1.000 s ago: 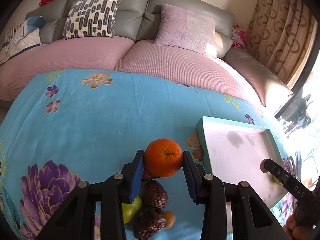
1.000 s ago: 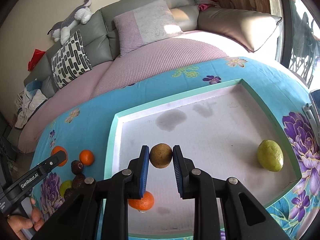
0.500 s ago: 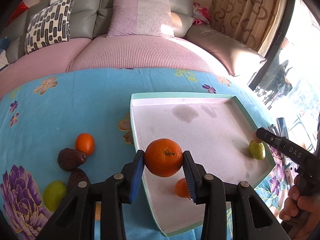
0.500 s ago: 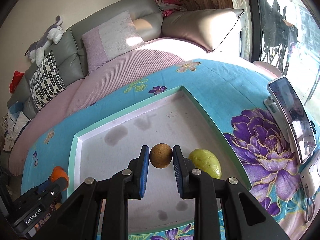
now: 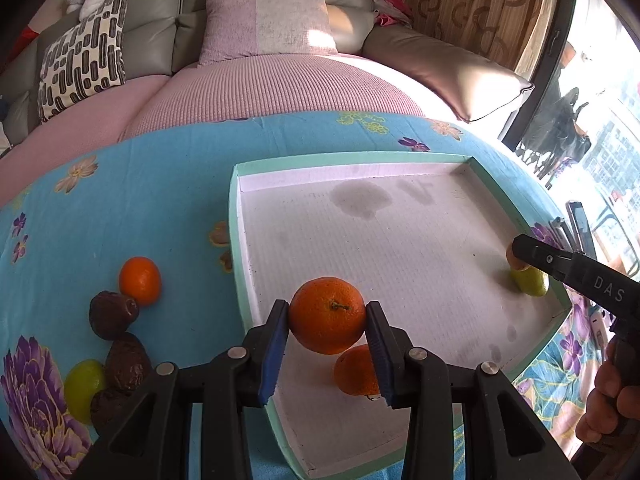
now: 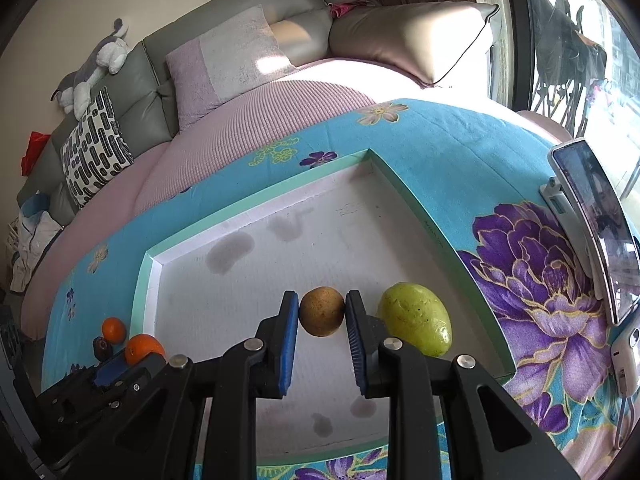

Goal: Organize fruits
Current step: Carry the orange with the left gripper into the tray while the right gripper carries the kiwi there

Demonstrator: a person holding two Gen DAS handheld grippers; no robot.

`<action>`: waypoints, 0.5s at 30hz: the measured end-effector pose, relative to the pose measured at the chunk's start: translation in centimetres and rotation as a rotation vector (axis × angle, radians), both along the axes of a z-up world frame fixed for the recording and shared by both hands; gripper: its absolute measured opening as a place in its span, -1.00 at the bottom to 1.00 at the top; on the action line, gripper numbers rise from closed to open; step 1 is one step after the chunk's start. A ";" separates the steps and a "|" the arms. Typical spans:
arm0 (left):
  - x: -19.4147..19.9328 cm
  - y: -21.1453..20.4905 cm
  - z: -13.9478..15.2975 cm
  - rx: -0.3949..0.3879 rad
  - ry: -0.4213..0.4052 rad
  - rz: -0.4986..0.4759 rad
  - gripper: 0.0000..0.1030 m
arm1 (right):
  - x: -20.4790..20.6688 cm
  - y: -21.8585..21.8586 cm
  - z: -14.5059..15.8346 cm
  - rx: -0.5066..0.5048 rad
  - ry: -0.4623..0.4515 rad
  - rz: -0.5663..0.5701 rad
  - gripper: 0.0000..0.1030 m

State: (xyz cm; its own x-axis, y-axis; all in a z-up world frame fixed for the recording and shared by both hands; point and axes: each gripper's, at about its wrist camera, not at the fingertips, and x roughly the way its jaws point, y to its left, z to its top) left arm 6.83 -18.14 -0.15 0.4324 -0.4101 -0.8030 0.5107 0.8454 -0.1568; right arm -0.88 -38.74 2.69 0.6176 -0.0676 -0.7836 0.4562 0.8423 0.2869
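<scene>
My left gripper point(image 5: 327, 320) is shut on a large orange point(image 5: 326, 314), held over the near left part of the teal-rimmed tray point(image 5: 236, 240). A second orange point(image 5: 354, 372) lies in the tray just below it. My right gripper point(image 6: 322, 312) is shut on a small brown round fruit point(image 6: 322, 311) above the tray's point(image 6: 424, 216) right side, right beside a green mango point(image 6: 416, 318) that lies there. In the left wrist view the right gripper point(image 5: 516, 254) shows at the tray's right edge over the mango point(image 5: 530, 282).
Left of the tray on the blue floral cloth lie a small orange point(image 5: 140, 280), three dark wrinkled fruits point(image 5: 114, 314) and a green fruit point(image 5: 82, 384). A phone on a stand point(image 6: 596, 224) stands right of the tray. A sofa with cushions point(image 5: 268, 16) is behind.
Both grippers moved right with their fruits. The left one went from above the loose fruit pile to over the tray. The right one carried the brown fruit next to the mango.
</scene>
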 end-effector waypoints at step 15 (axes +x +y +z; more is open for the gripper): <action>0.4 -0.6 -2.0 0.032 0.032 -0.004 -0.20 | 1.3 0.3 -2.8 0.001 0.100 0.027 -0.51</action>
State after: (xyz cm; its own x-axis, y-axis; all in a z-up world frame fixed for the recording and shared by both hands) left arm 7.23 -18.78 -2.11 0.4045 -0.3855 -0.8293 0.5094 0.8481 -0.1458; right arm 0.37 -38.39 -0.12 0.5377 -0.0510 -0.8416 0.4600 0.8543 0.2421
